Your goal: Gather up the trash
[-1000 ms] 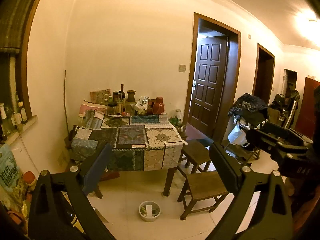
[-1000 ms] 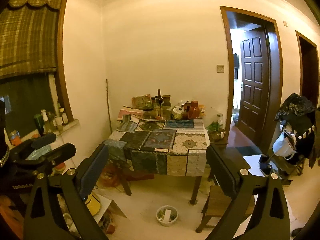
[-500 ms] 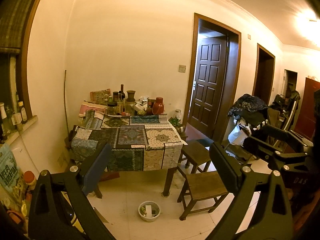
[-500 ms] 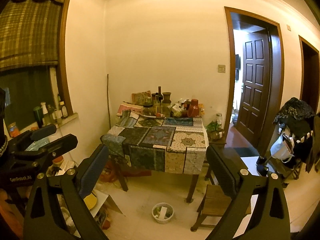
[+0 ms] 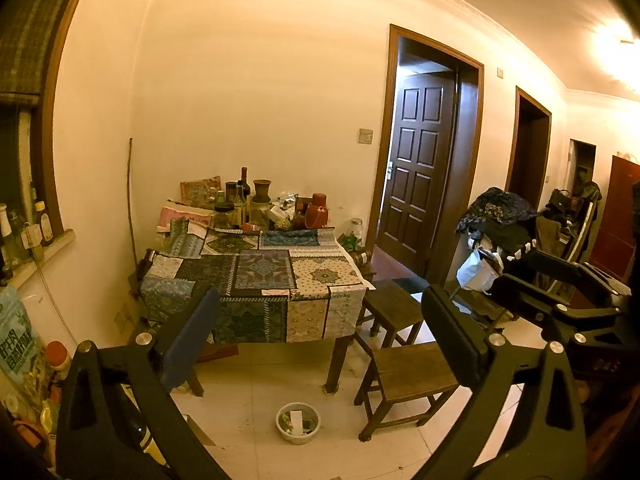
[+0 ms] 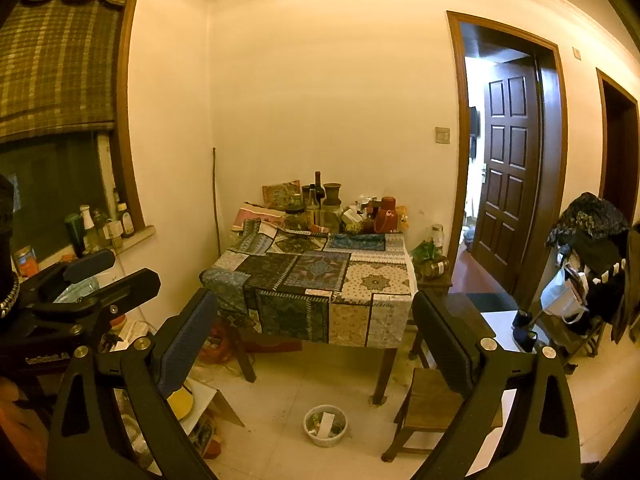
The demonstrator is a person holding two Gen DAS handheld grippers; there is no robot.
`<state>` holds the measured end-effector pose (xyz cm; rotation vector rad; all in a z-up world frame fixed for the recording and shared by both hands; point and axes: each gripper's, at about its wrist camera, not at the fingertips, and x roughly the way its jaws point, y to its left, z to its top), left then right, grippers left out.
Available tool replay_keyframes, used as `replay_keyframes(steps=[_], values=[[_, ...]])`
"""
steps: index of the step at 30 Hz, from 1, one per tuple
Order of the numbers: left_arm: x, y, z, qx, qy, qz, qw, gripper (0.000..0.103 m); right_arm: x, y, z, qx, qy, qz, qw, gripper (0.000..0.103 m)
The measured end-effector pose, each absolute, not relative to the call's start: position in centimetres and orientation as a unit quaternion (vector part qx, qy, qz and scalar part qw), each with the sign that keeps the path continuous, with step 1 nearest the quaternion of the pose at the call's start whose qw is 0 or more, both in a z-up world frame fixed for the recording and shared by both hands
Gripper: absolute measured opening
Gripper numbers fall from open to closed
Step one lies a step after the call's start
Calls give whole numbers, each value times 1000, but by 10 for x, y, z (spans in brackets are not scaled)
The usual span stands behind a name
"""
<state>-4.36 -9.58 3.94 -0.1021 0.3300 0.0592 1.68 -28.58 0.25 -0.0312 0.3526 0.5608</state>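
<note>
A small white basket (image 5: 298,423) with scraps in it stands on the floor in front of the table; it also shows in the right wrist view (image 6: 325,426). My left gripper (image 5: 320,328) is open and empty, held well back from the table. My right gripper (image 6: 316,328) is open and empty too. Each gripper shows at the edge of the other's view: the right one (image 5: 560,292) and the left one (image 6: 104,280). The table (image 6: 320,280) carries a patchwork cloth, with bottles and jars (image 6: 332,208) crowded at its far end.
Two wooden stools (image 5: 408,376) stand right of the table. Cardboard and clutter (image 6: 200,404) lie on the floor to the left. A windowsill with bottles (image 6: 100,224) is on the left wall. A door (image 6: 508,168) and a loaded rack (image 6: 588,264) are to the right.
Both grippers have drifted slightly nearer the table; the view has shifted a little. Both stay open and empty.
</note>
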Motion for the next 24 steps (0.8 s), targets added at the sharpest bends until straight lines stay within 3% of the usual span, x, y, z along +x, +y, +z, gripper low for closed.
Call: replay_keyframes(steps=[24], values=[[-25,-105,28,-60,172,19,983,101,25,-284,-2,0,197,260,945,97]])
